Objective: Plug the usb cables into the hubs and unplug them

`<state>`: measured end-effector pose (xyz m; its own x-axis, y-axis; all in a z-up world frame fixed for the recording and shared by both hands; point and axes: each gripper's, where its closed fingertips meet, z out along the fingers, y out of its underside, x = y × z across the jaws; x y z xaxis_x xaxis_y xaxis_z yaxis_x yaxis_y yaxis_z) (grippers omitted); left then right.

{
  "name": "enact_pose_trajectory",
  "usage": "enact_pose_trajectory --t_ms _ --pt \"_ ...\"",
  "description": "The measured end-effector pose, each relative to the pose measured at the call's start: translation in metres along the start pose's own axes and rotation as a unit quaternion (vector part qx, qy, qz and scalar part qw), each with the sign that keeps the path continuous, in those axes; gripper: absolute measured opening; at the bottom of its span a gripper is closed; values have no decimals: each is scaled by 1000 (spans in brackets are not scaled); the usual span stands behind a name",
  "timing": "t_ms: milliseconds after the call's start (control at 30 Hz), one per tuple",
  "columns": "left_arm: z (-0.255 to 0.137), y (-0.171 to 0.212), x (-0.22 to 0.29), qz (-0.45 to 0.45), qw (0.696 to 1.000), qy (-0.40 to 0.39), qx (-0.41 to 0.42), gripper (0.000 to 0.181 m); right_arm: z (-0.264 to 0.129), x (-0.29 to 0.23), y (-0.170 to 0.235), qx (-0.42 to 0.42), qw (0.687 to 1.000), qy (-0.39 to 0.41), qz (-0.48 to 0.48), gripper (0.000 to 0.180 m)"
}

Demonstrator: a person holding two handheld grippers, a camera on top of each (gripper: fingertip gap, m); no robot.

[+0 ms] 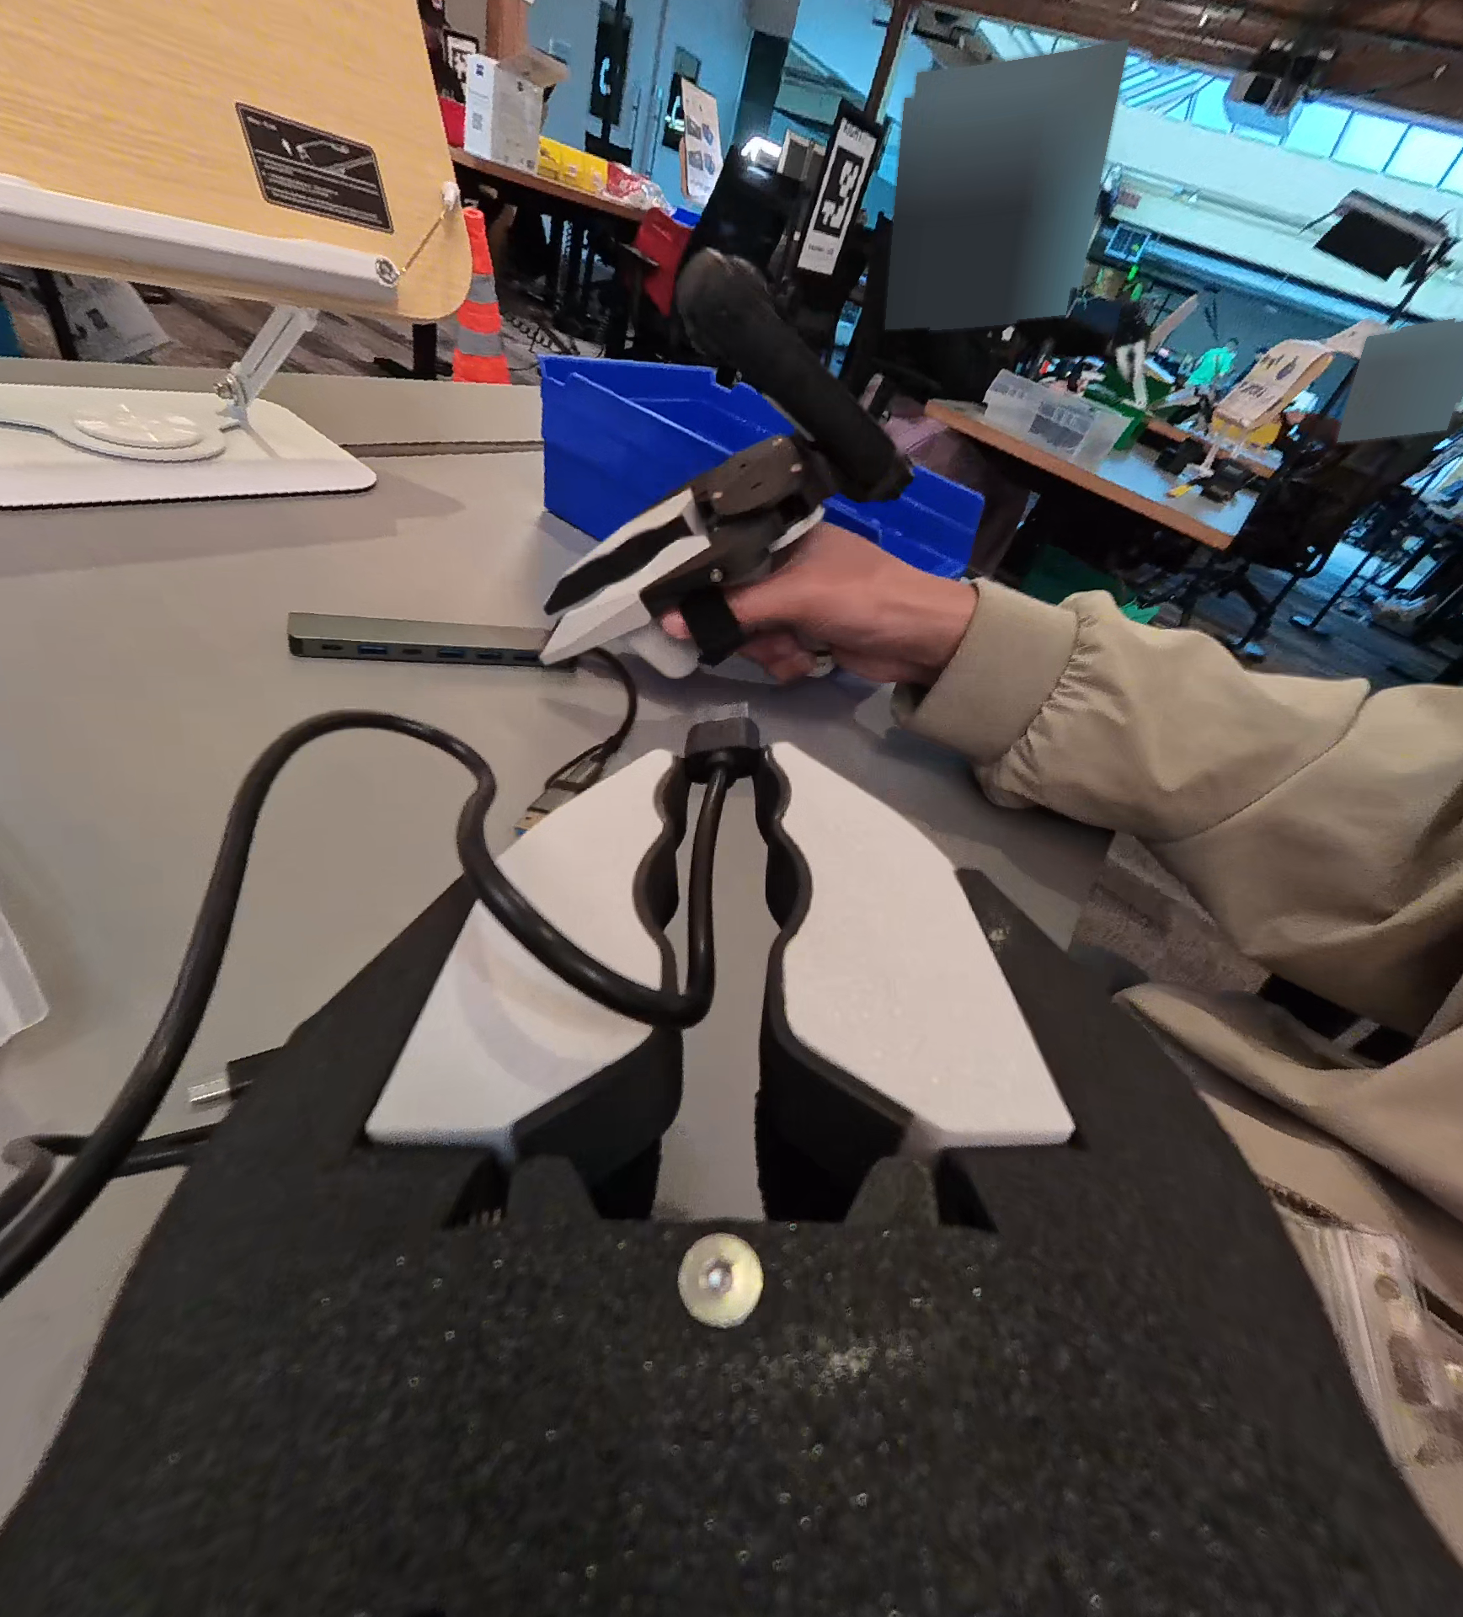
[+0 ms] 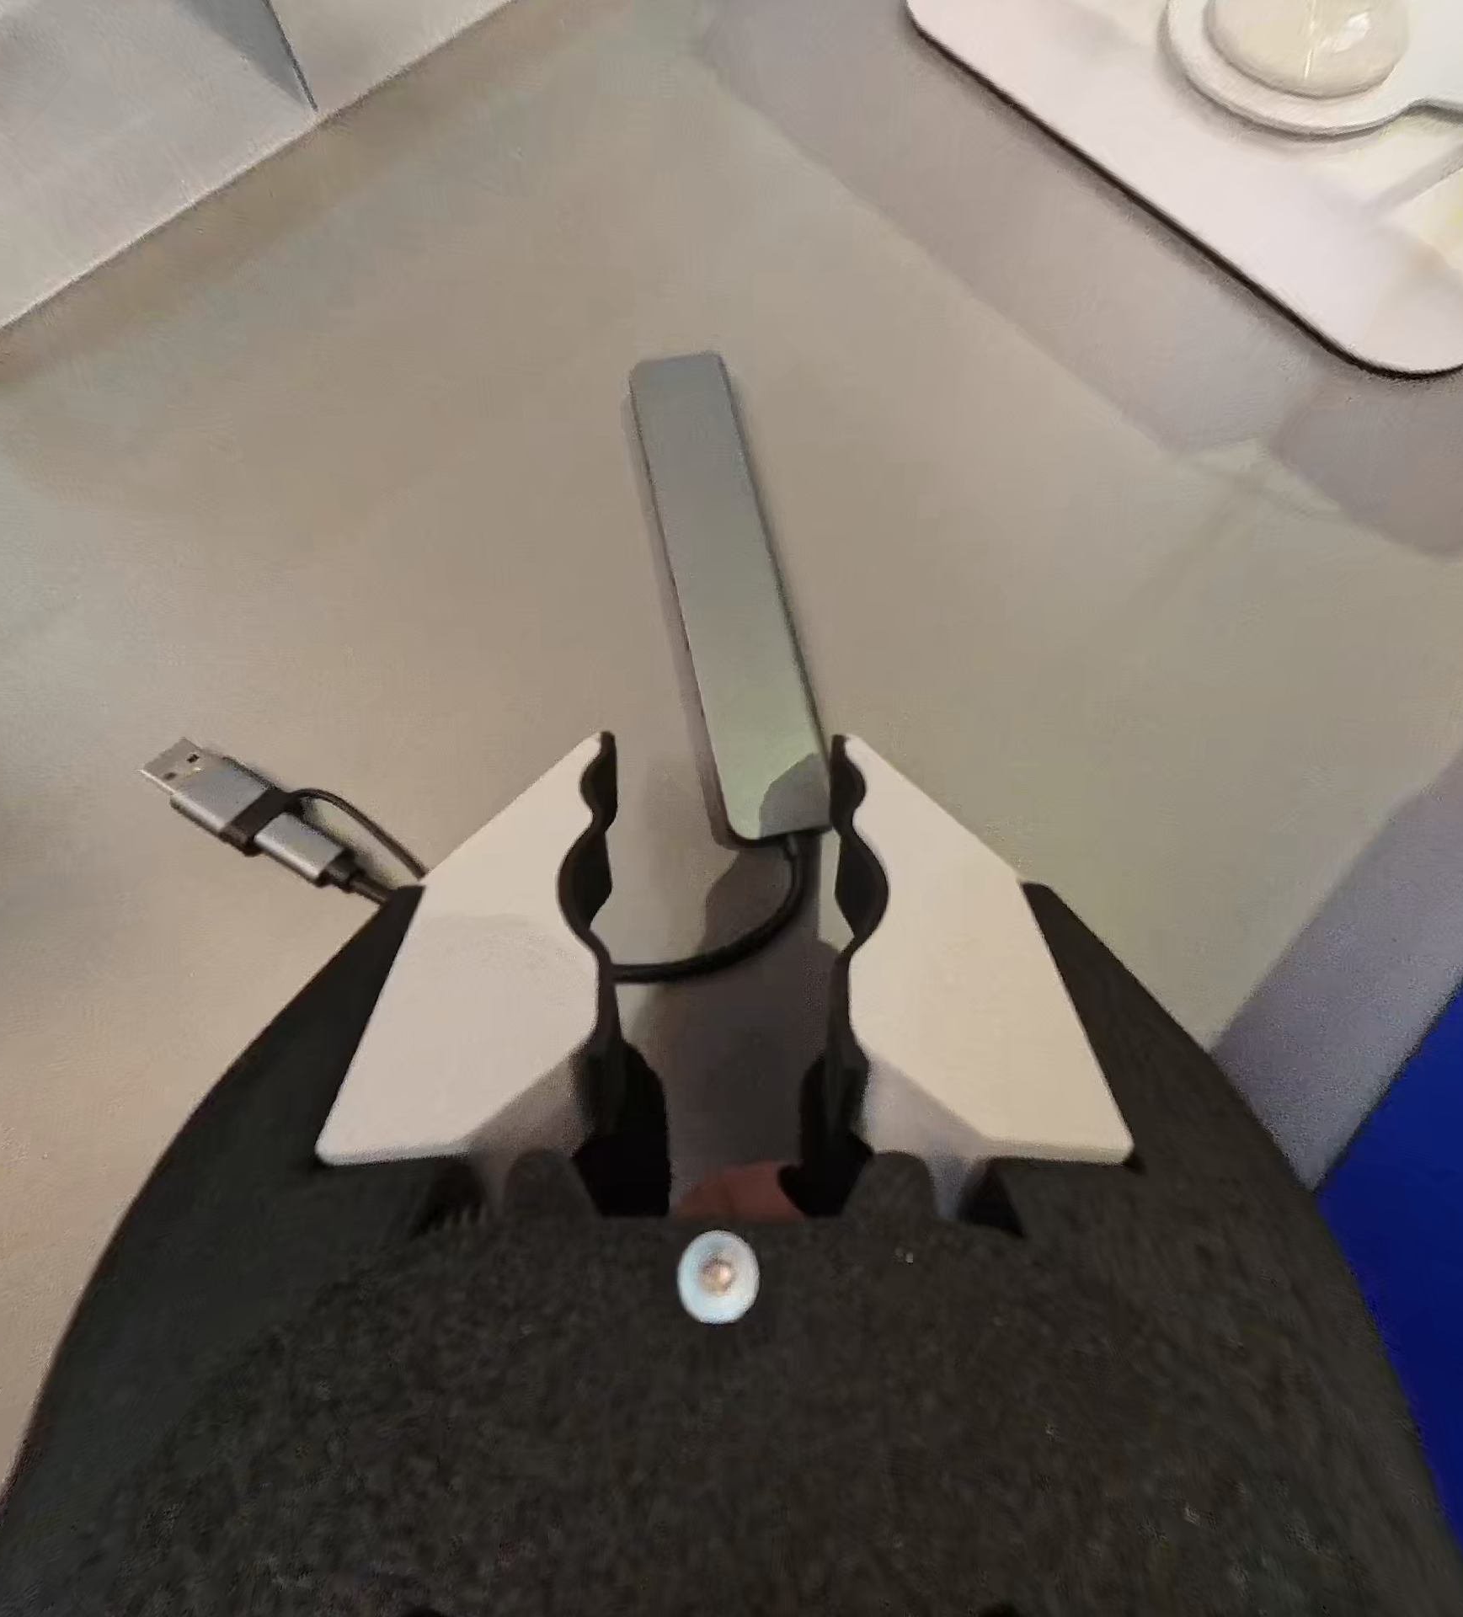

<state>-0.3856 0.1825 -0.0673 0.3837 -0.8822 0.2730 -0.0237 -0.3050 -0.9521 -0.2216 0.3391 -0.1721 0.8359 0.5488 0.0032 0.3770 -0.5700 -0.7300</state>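
A black USB cable (image 1: 211, 919) is held by the left gripper (image 1: 717, 754), whose jaws are clenched on the black plug (image 1: 717, 735) at the cable's end; from there the cable is looped back over the left finger and trails off across the grey desk (image 1: 141, 630) toward the lower left. A second, silver-tipped connector (image 1: 216, 1088) is seen lying on the desk beside that gripper. The grey USB hub (image 2: 723, 595) is laid flat on the desk, with its row of ports facing the left gripper. The right gripper (image 2: 723, 770) is held over the near end of the hub with its jaws released; the hub's end lies between the fingertips, close against the right one, though contact cannot be told. The hub's own short lead is curled under that gripper and ends in a grey double connector (image 2: 242, 818) resting on the desk to the left. A white stand base (image 2: 1235, 192) and a blue bin (image 1: 666, 437) are seen farther off on the desk.
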Motion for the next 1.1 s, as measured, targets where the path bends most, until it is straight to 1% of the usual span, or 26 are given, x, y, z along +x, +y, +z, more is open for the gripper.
enact_pose_trajectory --t_ms 100,200,300,367,400,500,533,633,700,800,867,967,1100 --pt "1 -1 -1 1 1000 0 3 15 12 2 -2 -5 1000 12 -25 48" --pt "0 -2 -2 -5 1000 3 6 15 25 5 0 -14 1000 -8 -6 48" --pt "-1 -1 -1 -5 1000 3 4 15 27 11 -2 -10 1000 -6 -7 46" --pt "-1 -1 0 -2 1000 2 5 15 27 13 -2 -2 1000 -4 -2 37" --pt "0 -1 -1 -1 1000 0 3 15 27 12 -2 -2 1000 -5 -3 30" --pt "3 -1 -6 10 1000 -15 0 15 26 11 -1 -3 1000 -6 2 28" --pt "5 -3 -8 19 1000 -24 2 15 24 7 -1 -3 1000 -19 16 28" --pt "9 -11 -24 57 996 -70 -1 15 2 -25 -16 45 990 -111 69 28" --pt "12 -19 -34 75 992 -98 -3 15 -25 -48 -27 76 984 -148 71 28" --pt "17 -31 -40 119 983 -139 -2 15 -63 -76 -34 109 978 -167 58 28" --pt "23 -33 -41 163 971 -173 -13 15 -82 -95 -36 132 971 -187 64 28" --pt "30 -33 -36 207 958 -200 -15 15 -96 -113 -33 137 969 -198 62 28" --pt "36 -32 -29 251 944 -210 -25 15 -103 -130 -34 136 966 -214 48 28"
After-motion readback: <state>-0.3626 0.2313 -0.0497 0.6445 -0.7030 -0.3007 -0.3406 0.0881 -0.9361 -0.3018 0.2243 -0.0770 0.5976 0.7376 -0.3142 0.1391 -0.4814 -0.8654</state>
